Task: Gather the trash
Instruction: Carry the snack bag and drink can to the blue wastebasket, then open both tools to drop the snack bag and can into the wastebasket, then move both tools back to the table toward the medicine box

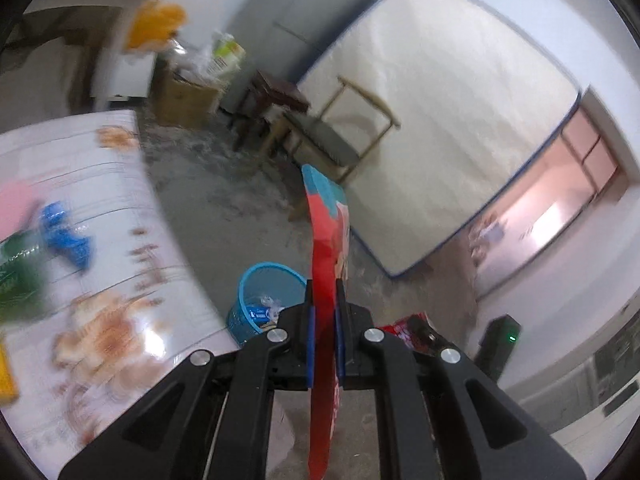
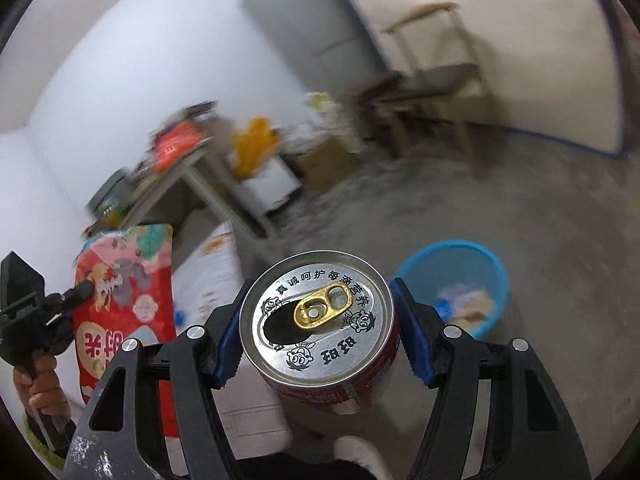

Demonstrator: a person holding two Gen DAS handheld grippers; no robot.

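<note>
My left gripper (image 1: 324, 320) is shut on a red snack bag (image 1: 326, 264), held edge-on above the floor; the same bag shows flat in the right wrist view (image 2: 124, 304), with the left gripper (image 2: 76, 292) at its left side. My right gripper (image 2: 316, 320) is shut on an opened red drink can (image 2: 320, 320) with a silver top and gold pull tab. A blue trash basket (image 1: 272, 280) with some wrappers inside stands on the floor just beyond the left fingertips. It also shows in the right wrist view (image 2: 492, 264), to the right of the can.
A table with a white patterned cloth (image 1: 80, 240) carries blue, green, pink and yellow wrappers. A wooden chair (image 1: 340, 136), a dark stool (image 1: 276, 96), a cardboard box (image 1: 188, 100) and a leaning mattress (image 1: 440, 120) stand behind. A black device (image 1: 500, 344) sits on the floor at right.
</note>
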